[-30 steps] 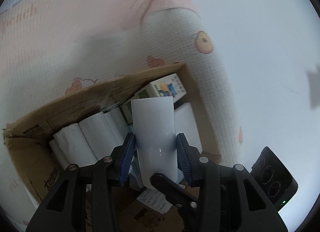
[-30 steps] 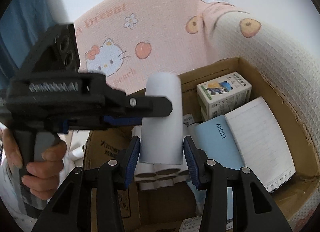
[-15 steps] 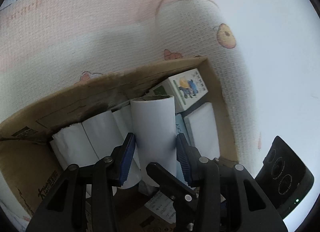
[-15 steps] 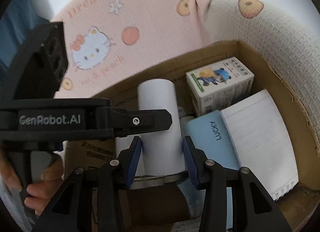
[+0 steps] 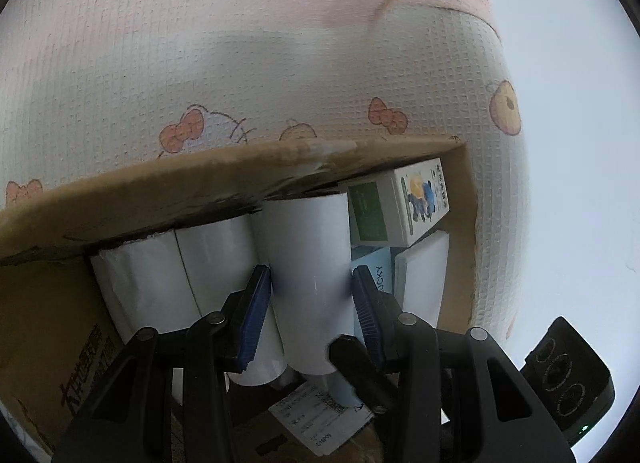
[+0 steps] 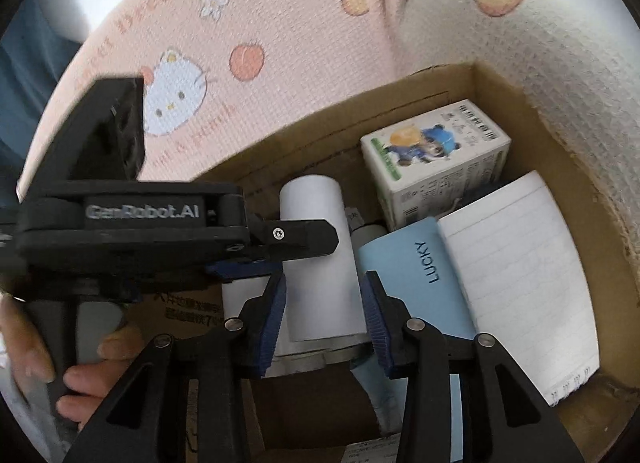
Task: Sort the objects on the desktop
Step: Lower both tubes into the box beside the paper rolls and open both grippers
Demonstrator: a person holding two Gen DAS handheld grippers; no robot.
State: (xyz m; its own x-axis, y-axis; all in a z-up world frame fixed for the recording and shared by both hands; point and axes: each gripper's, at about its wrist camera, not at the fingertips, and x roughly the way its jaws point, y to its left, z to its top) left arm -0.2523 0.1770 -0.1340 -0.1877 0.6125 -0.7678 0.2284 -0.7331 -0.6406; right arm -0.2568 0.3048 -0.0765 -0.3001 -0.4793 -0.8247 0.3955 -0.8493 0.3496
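White roll [image 5: 310, 263] clamped in left tongs [image 5: 312, 303], inside cardboard box [image 5: 248, 167], long axis along fingers toward box far wall, beside stacked rolls [image 5: 176, 275]. Right tongs [image 6: 324, 315] straddle same roll; grip unclear.

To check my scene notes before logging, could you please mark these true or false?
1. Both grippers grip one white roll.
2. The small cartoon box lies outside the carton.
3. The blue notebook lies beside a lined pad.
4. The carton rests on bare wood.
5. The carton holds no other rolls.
1. True: the left gripper and the right gripper both close on the roll.
2. False: the small box lies inside the carton, at its far corner.
3. True: the notebook lies next to the pad.
4. False: it rests on a cartoon-print blanket.
5. False: other rolls lie inside.
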